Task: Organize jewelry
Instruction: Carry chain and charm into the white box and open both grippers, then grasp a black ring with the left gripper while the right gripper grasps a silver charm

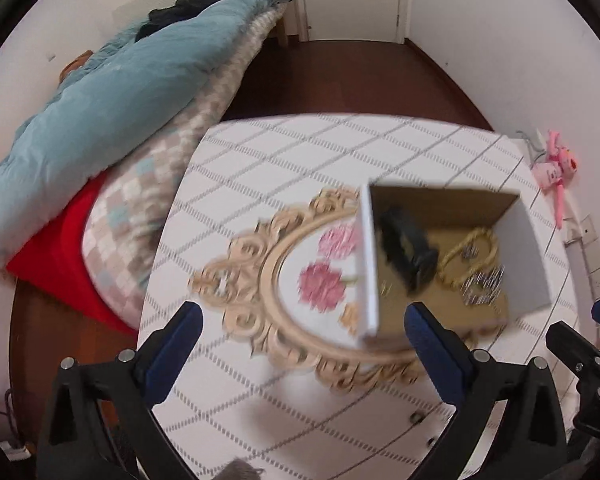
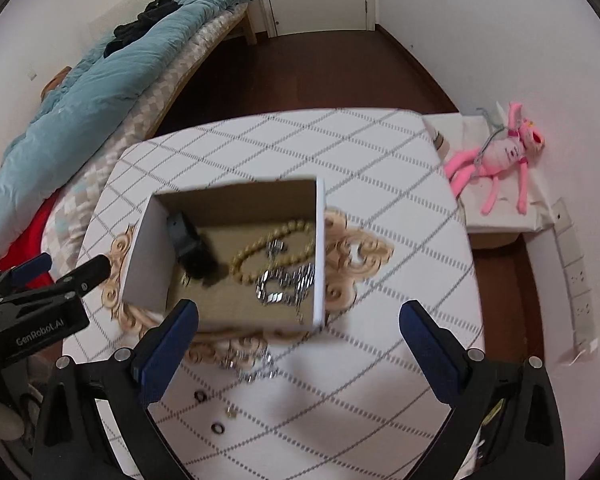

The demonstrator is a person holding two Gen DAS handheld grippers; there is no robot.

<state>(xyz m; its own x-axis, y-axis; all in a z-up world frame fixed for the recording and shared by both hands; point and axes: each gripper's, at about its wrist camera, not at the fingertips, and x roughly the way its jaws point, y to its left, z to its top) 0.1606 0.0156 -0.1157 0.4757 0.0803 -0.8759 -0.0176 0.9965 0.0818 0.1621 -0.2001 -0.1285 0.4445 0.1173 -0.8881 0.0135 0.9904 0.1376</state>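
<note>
Both claws hang spread and empty: left gripper (image 1: 304, 320), right gripper (image 2: 298, 318). Small rings (image 2: 217, 427) lie loose at our 6 o'clock, short of the box (image 2: 236, 256); we'd pinch them slowly.

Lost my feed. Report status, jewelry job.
Left gripper open, empty; right gripper open, empty. Box on tray holds beads and chains. Rings loose on table. Nothing blocking.

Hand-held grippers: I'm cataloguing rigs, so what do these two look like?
Both the left hand-held gripper and the right hand-held gripper have black plastic frames with silver bolts and dark blue finger pads. The left one's side carries white "GenRobot.AI" lettering.
</note>
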